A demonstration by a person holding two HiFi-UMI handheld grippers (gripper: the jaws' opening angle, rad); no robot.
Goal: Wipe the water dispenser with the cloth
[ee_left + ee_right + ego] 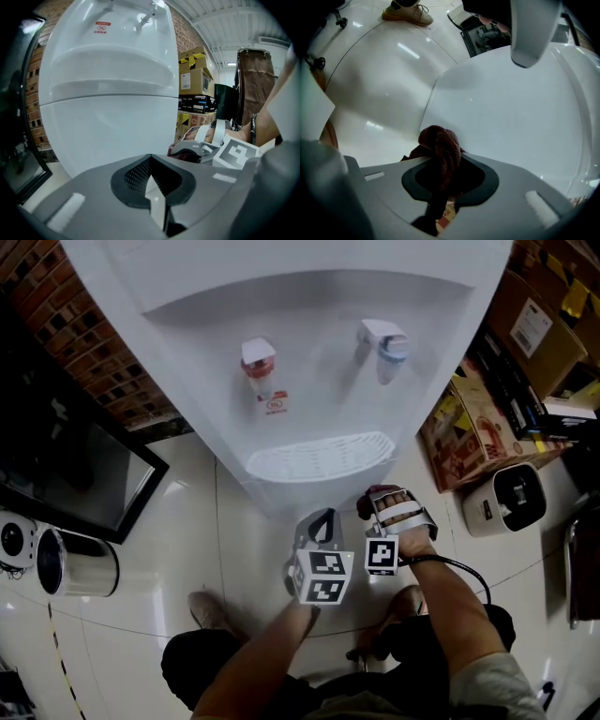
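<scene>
The white water dispenser (281,296) stands in front of me, with a red tap (259,366), a blue tap (388,349) and a drip tray (319,457). My right gripper (389,502) is just below the tray's right end, shut on a dark red cloth (373,501). In the right gripper view the cloth (439,145) bulges out between the jaws, close to the dispenser's white front panel (515,117). My left gripper (321,521) hovers beside it on the left, shut and empty. In its own view the left gripper (150,161) points at the lower cabinet (108,131).
Cardboard boxes (469,427) and a small white appliance (506,498) stand on the floor to the right of the dispenser. A black screen (66,465) and a shiny cylinder (75,563) are on the left. A brick wall (84,324) lies behind. My shoe (208,610) is on the glossy tiles.
</scene>
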